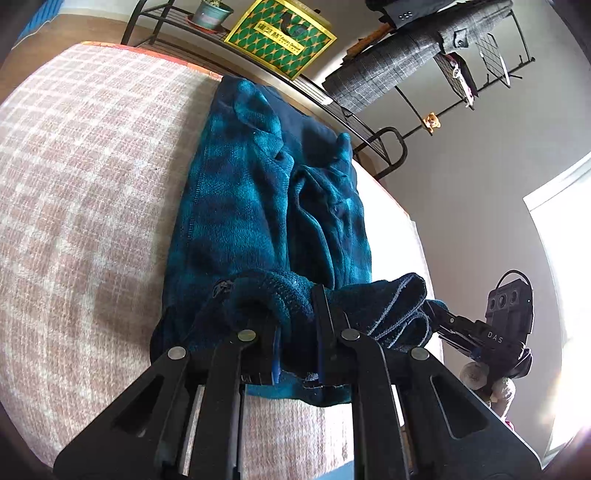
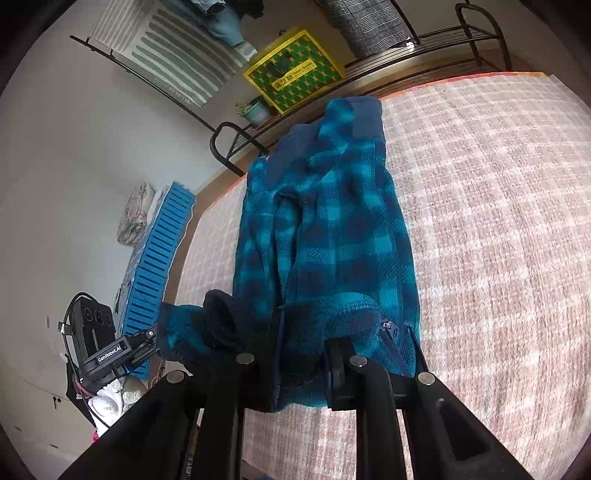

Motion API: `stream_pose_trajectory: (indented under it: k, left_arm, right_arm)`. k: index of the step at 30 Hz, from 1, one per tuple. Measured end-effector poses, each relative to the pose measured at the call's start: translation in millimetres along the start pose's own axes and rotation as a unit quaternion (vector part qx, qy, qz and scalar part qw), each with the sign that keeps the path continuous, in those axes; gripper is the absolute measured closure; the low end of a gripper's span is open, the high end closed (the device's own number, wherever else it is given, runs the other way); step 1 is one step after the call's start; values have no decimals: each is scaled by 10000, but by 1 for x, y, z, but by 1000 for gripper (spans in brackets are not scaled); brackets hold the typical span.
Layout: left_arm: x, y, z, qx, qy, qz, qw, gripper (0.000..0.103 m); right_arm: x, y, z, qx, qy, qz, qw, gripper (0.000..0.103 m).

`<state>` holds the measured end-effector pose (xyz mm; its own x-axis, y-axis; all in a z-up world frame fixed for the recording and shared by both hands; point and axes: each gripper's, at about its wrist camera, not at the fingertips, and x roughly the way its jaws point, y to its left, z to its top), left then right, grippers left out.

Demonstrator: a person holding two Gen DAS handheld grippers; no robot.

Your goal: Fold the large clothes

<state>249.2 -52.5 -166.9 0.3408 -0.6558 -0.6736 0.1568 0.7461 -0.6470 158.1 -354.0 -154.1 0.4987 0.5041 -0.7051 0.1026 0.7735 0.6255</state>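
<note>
A teal and navy checked fleece jacket [image 1: 236, 206] lies lengthwise on a pink checked bed cover [image 1: 81, 192], its sides folded in. My left gripper [image 1: 297, 332] is shut on the jacket's near hem and lifts it off the cover. In the right wrist view the jacket [image 2: 332, 236] runs away from me, and my right gripper [image 2: 301, 354] is shut on the near hem beside a zip [image 2: 388, 326]. Each gripper shows in the other's view, the right one [image 1: 436, 314] and the left one [image 2: 155, 336], both clamped on the same raised hem.
A black metal rack [image 1: 373, 144] stands past the far bed edge with a green and yellow box [image 1: 280, 37] and a potted plant [image 1: 212, 14]. Grey checked clothes [image 1: 402, 55] hang above. A blue slatted crate [image 2: 159, 258] stands left of the bed.
</note>
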Motion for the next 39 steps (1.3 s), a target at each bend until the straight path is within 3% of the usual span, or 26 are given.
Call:
stream_pose_trajectory:
  k: [6,12,15,18,20,22,25,29,33,37,39]
  left_arm:
    - [51,25,20,-298,214,299,9989,92]
    - [70,37,22,-433,294,311,9981,89]
    - [70,39,26,-571,436,180,9973,88]
    - [63,43,31,-794,599,-15,9950,83]
    - [57,46,34,-938,651,-224,9932,76]
    - [49,47,37,-1046,644,-416,9916,72]
    - [40,45,38,-1006,681,-541,9911,70]
    - [30,41,39,-822,680,-607,9924,69]
    - [38,34,41,-838,1000,-582,9897,62]
    - [19,41,44,-1452,835,-1486,9746,32]
    - [1,42,44,-1508,639,-1493,9751,32]
  right_arm:
    - [41,-20,28,219,191,-289,9992,88]
    - [61,-36,30,337,332,-264,9985,87]
    - [55,-39,29,462,362,-89,9982,79]
    - [45,-44,29,672,372,145,9969,63]
    - [31,-43,30,671,230,255,9972,27]
    - [15,-45,32,728,52,346,9967,20]
    - [-5,-47,31,729,-162,523,9958,27]
    - [-22,-21,13,-210,-185,140,9995,39]
    - [-21,10,-16,-904,-79,60,9959,53]
    - [-15,47,-45,-1685,25,-555,9841,58]
    - [-19,61,-59,-2003,-19,-852,9760,61]
